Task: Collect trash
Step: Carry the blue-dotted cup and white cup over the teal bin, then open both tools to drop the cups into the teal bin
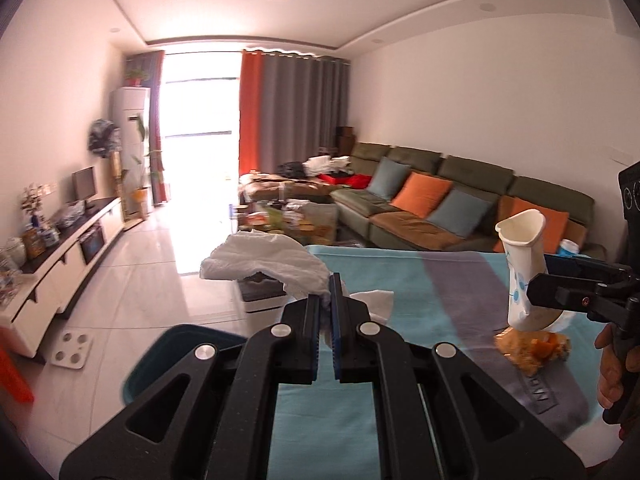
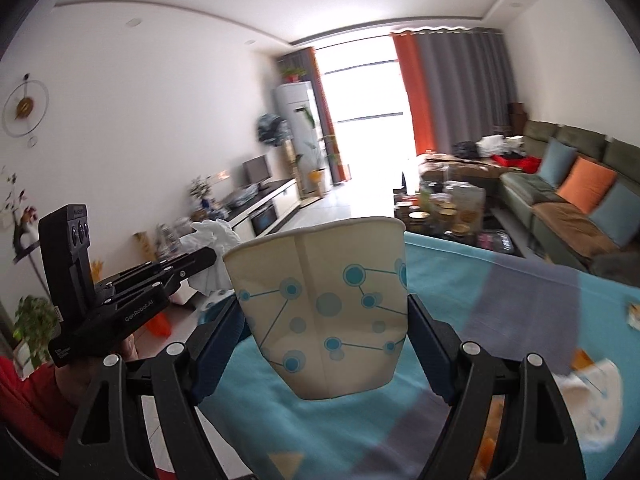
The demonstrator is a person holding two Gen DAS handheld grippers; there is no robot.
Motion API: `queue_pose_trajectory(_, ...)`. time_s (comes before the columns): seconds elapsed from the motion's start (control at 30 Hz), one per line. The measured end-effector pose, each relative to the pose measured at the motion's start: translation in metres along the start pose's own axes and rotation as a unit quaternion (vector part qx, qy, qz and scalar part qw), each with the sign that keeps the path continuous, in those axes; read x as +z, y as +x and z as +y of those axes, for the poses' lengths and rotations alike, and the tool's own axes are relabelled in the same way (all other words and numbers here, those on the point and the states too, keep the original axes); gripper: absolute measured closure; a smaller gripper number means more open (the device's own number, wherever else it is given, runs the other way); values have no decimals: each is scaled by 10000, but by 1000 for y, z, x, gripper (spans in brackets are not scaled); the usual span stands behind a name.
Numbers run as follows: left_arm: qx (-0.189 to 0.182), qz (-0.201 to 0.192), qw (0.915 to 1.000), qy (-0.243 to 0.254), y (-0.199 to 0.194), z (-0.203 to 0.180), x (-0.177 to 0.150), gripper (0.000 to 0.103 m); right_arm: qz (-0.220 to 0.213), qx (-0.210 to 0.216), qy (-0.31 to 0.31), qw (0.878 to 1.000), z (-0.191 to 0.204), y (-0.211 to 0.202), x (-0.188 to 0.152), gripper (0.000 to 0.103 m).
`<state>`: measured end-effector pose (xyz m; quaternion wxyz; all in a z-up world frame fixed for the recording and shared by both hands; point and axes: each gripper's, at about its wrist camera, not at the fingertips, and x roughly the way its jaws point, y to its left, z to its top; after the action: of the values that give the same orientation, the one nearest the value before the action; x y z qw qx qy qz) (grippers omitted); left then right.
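**Both grippers loaded over the blue-and-grey tablecloth (image 1: 360, 412); tissue in the left, paper cup in the right.**

Nearest the cloth's front edge, the left gripper (image 1: 326, 300) is seen with its jaws closed tight on a crumpled white tissue (image 1: 260, 260), which is held up above the cloth's left side. To its right, the right gripper (image 2: 326, 344) is clamped on a squashed paper cup (image 2: 324, 308) printed with blue dots, rim up and clear of the cloth. On the cloth under the cup, an orange wrapper (image 1: 532, 348) and a second printed cup are seen, though blurred. Left of the cloth, a teal bin (image 1: 168, 356) is partly visible on the floor. Beyond the cloth's far edge, a cluttered coffee table (image 1: 292, 216) and a green sofa (image 1: 440, 200) are noted.
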<state>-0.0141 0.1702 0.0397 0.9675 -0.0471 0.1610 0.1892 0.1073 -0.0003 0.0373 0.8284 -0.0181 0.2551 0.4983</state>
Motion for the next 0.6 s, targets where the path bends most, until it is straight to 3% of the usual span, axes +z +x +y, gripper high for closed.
queue_pose_trajectory(0.37, 897, 235, 9950, -370, -10, 98, -17, 98, 591, 620, -444, 9953, 47, 96, 33, 25)
queue_pose_trajectory(0.6, 1135, 569, 9904, -554, -3, 135, -42, 98, 1121, 836, -629, 9882, 73, 156, 40, 25)
